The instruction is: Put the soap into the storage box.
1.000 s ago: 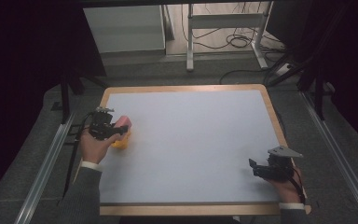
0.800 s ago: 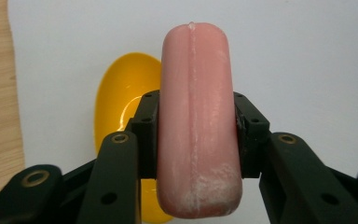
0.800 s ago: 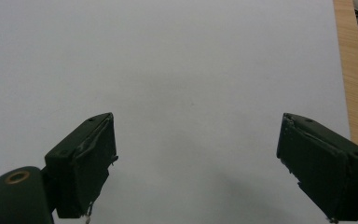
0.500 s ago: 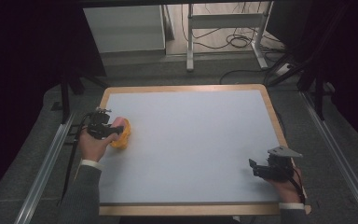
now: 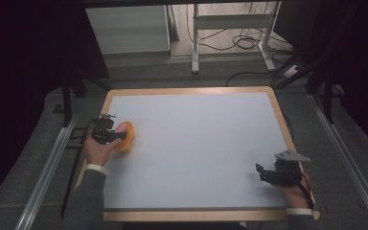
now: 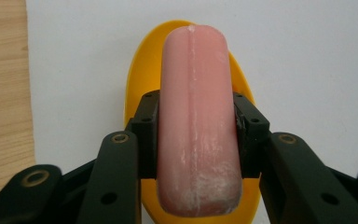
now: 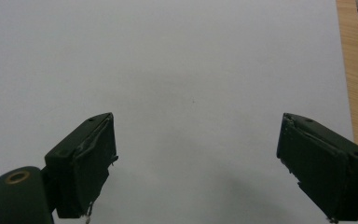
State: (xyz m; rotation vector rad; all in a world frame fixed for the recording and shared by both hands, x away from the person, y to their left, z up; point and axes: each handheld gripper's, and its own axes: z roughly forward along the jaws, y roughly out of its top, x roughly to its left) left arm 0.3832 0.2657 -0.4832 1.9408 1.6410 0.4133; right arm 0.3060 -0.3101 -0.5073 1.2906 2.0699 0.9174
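At the near right corner of the surface (image 5: 196, 143), the right claw (image 5: 263, 173) is held low by a hand that comes in from the bottom edge, its jaws pointed left across the pale top and spread wide apart with nothing between them. In the right gripper view the same claw (image 7: 196, 163) is seen over bare white, with the wooden rim close along one side.

Farther along the left side, the left claw (image 5: 117, 136) is carried by a hand at the end of a grey sleeve (image 5: 88, 201), the forearm lying along the left rim and the jaws directed toward the middle. It is clamped on a pink soap bar (image 6: 196, 121), which is gripped by its two long sides. Beneath the bar a yellow dish (image 6: 142, 79) is seen, resting on the surface just inside the left wooden edge; whether the bar touches it cannot be told.

Between the two hands and beyond them to the far rim, the top is left open.
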